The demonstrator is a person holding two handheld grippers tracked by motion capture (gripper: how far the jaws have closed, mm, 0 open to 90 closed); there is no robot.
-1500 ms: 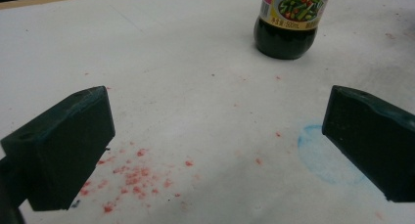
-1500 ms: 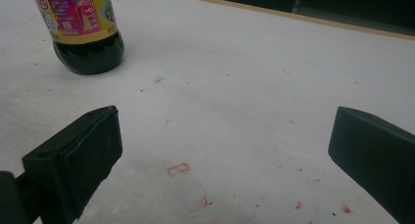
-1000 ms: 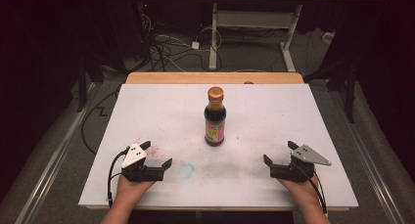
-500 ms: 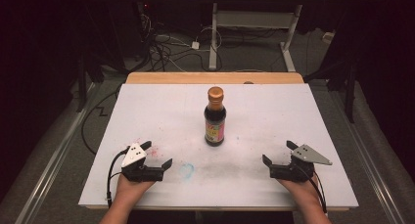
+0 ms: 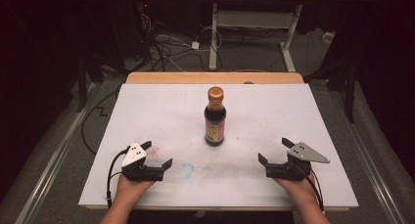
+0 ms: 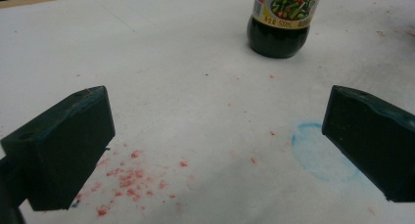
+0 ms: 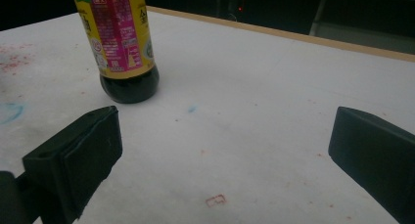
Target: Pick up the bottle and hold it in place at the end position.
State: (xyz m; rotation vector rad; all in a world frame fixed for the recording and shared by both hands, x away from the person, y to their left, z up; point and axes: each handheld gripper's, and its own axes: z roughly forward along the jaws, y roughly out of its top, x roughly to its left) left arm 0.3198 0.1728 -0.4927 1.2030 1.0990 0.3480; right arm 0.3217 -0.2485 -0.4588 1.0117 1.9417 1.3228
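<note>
Both my tools rest at the near edge of the worktop [image 5: 147, 101], left tool [image 5: 159, 155] and right tool [image 5: 274, 153] spread wide, empty; the soy sauce bottle [image 5: 215, 117] stands upright mid-worktop, untouched — everything's yet to do

The left hand-held gripper [image 5: 155, 155] is resting low at the near left, its jaws standing wide apart and pointing forward and inward. The right hand-held gripper [image 5: 275, 154] is sitting at the near right, jaws likewise spread wide. Both forearms are coming in from the near edge, each hand [image 5: 131, 185] wrapping its tool from behind.
</note>
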